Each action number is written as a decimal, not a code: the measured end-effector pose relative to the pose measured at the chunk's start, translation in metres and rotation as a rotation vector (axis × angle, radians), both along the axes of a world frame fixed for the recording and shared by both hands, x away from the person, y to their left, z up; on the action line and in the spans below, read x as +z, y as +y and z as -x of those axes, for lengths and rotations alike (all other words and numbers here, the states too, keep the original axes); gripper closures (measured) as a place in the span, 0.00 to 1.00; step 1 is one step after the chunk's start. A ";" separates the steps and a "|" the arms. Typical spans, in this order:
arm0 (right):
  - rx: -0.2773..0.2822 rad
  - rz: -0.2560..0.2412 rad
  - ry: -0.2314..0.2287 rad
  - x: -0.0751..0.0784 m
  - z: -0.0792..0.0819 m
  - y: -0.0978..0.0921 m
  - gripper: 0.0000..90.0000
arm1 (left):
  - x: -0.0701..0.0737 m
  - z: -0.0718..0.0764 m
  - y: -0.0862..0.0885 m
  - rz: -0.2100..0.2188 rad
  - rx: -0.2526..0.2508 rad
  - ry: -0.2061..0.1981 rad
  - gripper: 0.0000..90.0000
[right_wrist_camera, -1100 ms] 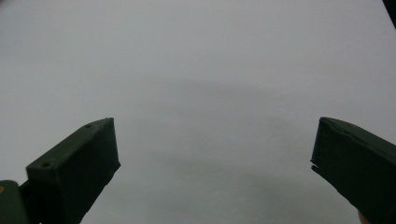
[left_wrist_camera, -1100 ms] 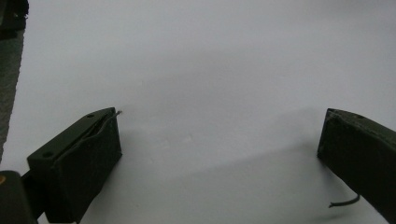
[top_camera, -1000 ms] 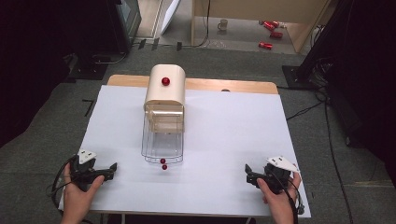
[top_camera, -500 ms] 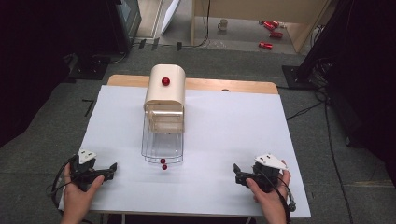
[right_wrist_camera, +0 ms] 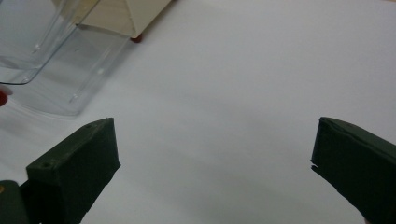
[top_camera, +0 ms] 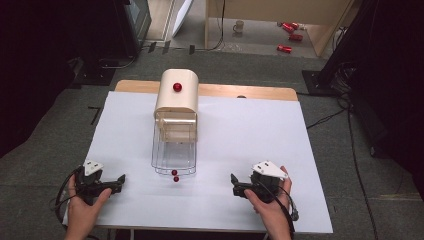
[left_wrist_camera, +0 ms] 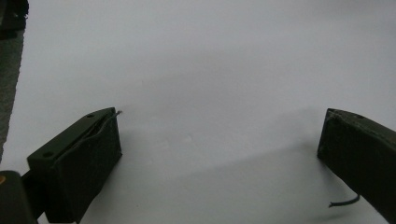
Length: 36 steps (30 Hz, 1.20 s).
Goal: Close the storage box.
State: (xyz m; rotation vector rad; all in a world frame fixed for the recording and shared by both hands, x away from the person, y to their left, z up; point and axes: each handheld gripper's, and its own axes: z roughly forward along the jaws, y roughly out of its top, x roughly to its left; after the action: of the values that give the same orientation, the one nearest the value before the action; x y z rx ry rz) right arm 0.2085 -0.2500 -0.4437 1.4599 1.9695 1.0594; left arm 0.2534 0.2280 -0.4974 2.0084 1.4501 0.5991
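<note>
A wooden box (top_camera: 176,97) with a rounded top and a red knob (top_camera: 177,87) stands toward the far middle of the desk (top_camera: 260,130), which is covered in white. A clear drawer (top_camera: 173,152) is pulled out of its near side and lies open on the white surface. At the near edge of the drawer there is a small red knob (top_camera: 174,173), and a red ball (top_camera: 176,179) lies just beside it on the desk.

The left gripper (top_camera: 116,181) rests in the person's hand at the near left corner of the desk, well apart from the drawer. In the left gripper view its jaws stand wide apart over bare white surface, with nothing between them.

The right gripper (top_camera: 236,186) is held at the near right, nearer to the drawer than the left one, and points left toward it. In the right gripper view its jaws are also wide apart and hold nothing; the clear drawer (right_wrist_camera: 56,56) and a corner of the wooden box (right_wrist_camera: 126,16) show at the upper left.
</note>
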 end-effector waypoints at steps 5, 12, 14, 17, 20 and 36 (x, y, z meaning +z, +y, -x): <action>0.025 -0.001 -0.005 0.003 -0.002 0.011 0.00 | 0.000 0.000 0.000 0.000 0.000 0.000 0.00; 0.073 -0.001 0.003 -0.001 -0.005 0.035 0.01 | 0.000 0.000 0.000 0.000 0.000 0.000 0.00; 0.084 -0.007 0.005 -0.001 -0.005 0.040 0.01 | 0.000 0.000 0.000 -0.001 0.000 0.000 0.00; 0.081 -0.007 -0.002 0.000 -0.004 0.045 0.08 | 0.000 0.000 0.000 -0.001 0.000 0.000 0.00; 0.066 -0.015 -0.017 0.003 -0.003 0.050 0.15 | 0.000 0.000 0.000 -0.001 0.000 0.000 0.00; 0.155 -0.023 -0.018 0.005 0.002 0.083 0.15 | 0.000 0.000 0.000 -0.002 0.000 -0.001 0.00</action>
State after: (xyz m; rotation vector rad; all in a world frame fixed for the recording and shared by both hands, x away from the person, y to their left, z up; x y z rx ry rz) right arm 0.2065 -0.1665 -0.4387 1.3222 2.0917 1.1590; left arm 0.2534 0.2278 -0.4975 2.0099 1.4495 0.6014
